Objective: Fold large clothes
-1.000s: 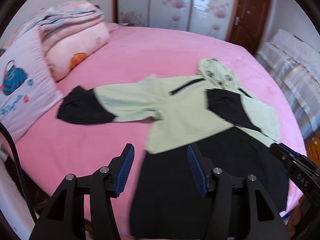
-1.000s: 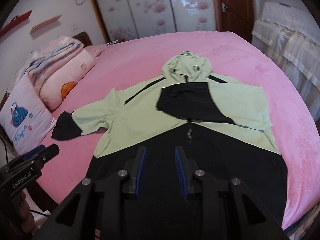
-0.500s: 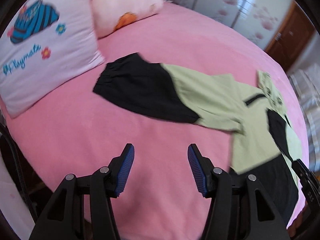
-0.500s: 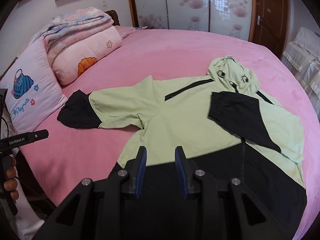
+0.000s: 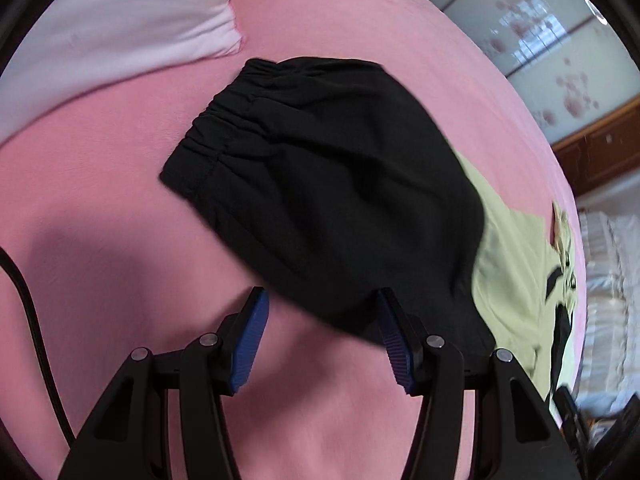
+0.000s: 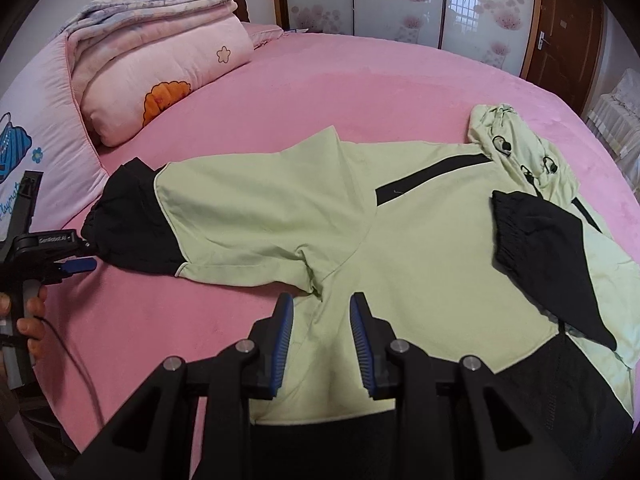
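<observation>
Lying face-up on the pink bed (image 6: pixel 320 92), the hoodie (image 6: pixel 420 264) has one sleeve folded across its chest. The left gripper (image 5: pixel 320 320), jaws apart and empty, hangs over the outstretched black cuff (image 5: pixel 328 184), presumably to fold it likewise. The right gripper (image 6: pixel 322 320), narrowly parted, holds nothing above the body.

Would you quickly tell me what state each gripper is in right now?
Left gripper: open, holding nothing, at the black cuff of the hoodie's outstretched sleeve.
Right gripper: open, jaws narrower, empty, above the hoodie.
</observation>
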`<state>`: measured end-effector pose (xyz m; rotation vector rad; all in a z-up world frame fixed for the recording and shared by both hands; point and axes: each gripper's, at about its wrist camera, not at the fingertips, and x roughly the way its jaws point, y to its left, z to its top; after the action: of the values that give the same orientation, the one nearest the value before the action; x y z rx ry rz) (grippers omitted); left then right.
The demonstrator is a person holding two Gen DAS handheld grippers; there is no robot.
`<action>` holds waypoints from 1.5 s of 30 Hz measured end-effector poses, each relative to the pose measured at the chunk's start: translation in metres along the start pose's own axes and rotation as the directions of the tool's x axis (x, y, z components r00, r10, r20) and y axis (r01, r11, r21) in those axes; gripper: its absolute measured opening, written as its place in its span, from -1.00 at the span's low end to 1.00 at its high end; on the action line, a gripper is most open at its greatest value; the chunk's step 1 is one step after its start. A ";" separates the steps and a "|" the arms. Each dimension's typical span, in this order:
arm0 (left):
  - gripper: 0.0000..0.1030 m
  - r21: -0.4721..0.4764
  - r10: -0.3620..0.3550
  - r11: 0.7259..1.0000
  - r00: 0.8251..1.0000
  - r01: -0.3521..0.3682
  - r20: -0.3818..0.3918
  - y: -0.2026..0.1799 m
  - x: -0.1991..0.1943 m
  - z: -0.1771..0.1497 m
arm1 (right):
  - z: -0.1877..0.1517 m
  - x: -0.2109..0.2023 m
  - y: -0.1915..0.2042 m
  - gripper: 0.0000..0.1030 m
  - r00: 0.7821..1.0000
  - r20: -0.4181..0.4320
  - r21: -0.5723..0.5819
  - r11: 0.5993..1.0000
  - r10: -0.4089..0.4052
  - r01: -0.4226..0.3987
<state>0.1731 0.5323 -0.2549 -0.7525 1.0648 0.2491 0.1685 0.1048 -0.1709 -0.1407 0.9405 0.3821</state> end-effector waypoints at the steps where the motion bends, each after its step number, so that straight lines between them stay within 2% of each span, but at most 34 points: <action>1: 0.05 -0.021 -0.011 1.000 1.000 0.012 0.009 0.002 0.005 0.002 | 0.000 0.004 0.000 -0.43 1.000 -0.007 0.002 1.000 -0.001 0.001; 4: 0.04 -0.044 -0.020 0.999 0.998 0.022 0.063 0.000 0.009 0.003 | -0.003 0.012 -0.003 -0.43 1.000 -0.026 0.007 1.000 -0.003 0.004; 7: -0.82 -0.019 0.051 0.999 0.988 -0.048 0.147 -0.015 0.006 0.001 | -0.008 0.016 -0.009 -0.43 0.999 -0.046 0.015 1.000 -0.009 0.009; 9: -0.89 -0.018 0.104 0.995 0.975 -0.103 0.194 -0.029 -0.001 -0.003 | -0.014 0.015 -0.016 -0.43 0.998 -0.054 0.028 1.000 -0.009 0.010; 11: -0.91 0.025 0.170 0.983 0.952 -0.182 0.255 -0.056 -0.012 -0.009 | -0.022 0.011 -0.026 -0.43 0.998 -0.062 0.046 0.999 -0.013 0.015; 13: -0.91 0.094 0.181 0.970 0.929 -0.222 0.323 -0.093 -0.028 -0.019 | -0.028 0.007 -0.036 -0.43 0.998 -0.068 0.064 0.998 -0.015 0.020; 16: -0.91 0.217 0.114 0.952 0.910 -0.215 0.399 -0.157 -0.054 -0.038 | -0.040 -0.004 -0.061 -0.43 0.997 -0.072 0.108 0.994 -0.027 0.035; 19: -0.91 0.386 -0.003 0.905 0.905 -0.179 0.425 -0.238 -0.074 -0.071 | -0.048 -0.018 -0.091 -0.43 0.997 -0.066 0.172 0.984 -0.042 0.053; 20: -0.91 0.441 -0.035 0.881 0.906 -0.171 0.422 -0.265 -0.076 -0.084 | -0.051 -0.024 -0.103 -0.43 0.997 -0.060 0.200 0.978 -0.049 0.060; 21: -0.91 0.509 -0.075 0.846 0.909 -0.160 0.410 -0.298 -0.076 -0.104 | -0.054 -0.030 -0.117 -0.43 0.997 -0.052 0.228 0.971 -0.055 0.065; 23: -0.91 0.600 -0.131 0.790 0.922 -0.126 0.365 -0.344 -0.070 -0.137 | -0.059 -0.041 -0.140 -0.43 0.997 -0.038 0.279 0.957 -0.069 0.077; 26: -0.88 0.697 -0.163 0.712 0.946 -0.084 0.280 -0.395 -0.045 -0.190 | -0.071 -0.056 -0.176 -0.43 0.995 -0.025 0.344 0.934 -0.097 0.099; 27: -0.84 0.718 -0.158 0.693 0.956 -0.071 0.248 -0.406 -0.035 -0.204 | -0.076 -0.060 -0.189 -0.43 0.994 -0.025 0.362 0.926 -0.108 0.110; 28: -0.76 0.748 -0.143 0.663 0.974 -0.039 0.177 -0.421 -0.013 -0.224 | -0.081 -0.062 -0.197 -0.43 0.993 -0.029 0.374 0.920 -0.116 0.118; 30: -0.58 0.776 -0.107 0.631 0.989 -0.008 0.097 -0.436 0.020 -0.252 | -0.092 -0.066 -0.217 -0.43 0.991 -0.041 0.405 0.905 -0.125 0.131; 31: -0.45 0.786 -0.081 0.618 0.995 0.002 0.061 -0.439 0.034 -0.263 | -0.099 -0.067 -0.226 -0.43 0.991 -0.050 0.422 0.897 -0.126 0.135; 33: -0.44 0.802 -0.004 0.597 1.000 0.008 -0.007 -0.442 0.066 -0.283 | -0.109 -0.068 -0.241 -0.43 0.991 -0.063 0.454 0.881 -0.122 0.137; 35: -0.44 0.806 0.026 0.592 1.000 -0.009 -0.008 -0.433 0.073 -0.297 | -0.116 -0.069 -0.249 -0.43 0.991 -0.066 0.470 0.872 -0.115 0.133; 37: -0.33 0.804 0.008 0.594 1.000 0.001 -0.007 -0.428 0.066 -0.304 | -0.121 -0.070 -0.256 -0.43 0.993 -0.060 0.480 0.870 -0.099 0.116; 38: -0.20 0.796 -0.013 0.605 1.000 0.020 -0.016 -0.426 0.059 -0.303 | -0.121 -0.070 -0.258 -0.43 0.994 -0.057 0.480 0.870 -0.094 0.109; 41: 0.00 0.761 -0.078 0.645 0.996 0.075 -0.031 -0.415 0.032 -0.295 | -0.115 -0.068 -0.255 -0.43 0.997 -0.043 0.469 0.880 -0.066 0.078; 45: 0.05 0.724 -0.131 0.680 0.991 0.119 -0.039 -0.391 -0.003 -0.275 | -0.099 -0.068 -0.235 -0.43 1.000 -0.010 0.418 0.908 -0.028 0.030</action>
<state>0.1860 0.0654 -0.1555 -0.0882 0.9788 -0.2924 0.1462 -0.1584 -0.1851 0.2383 1.0033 0.1444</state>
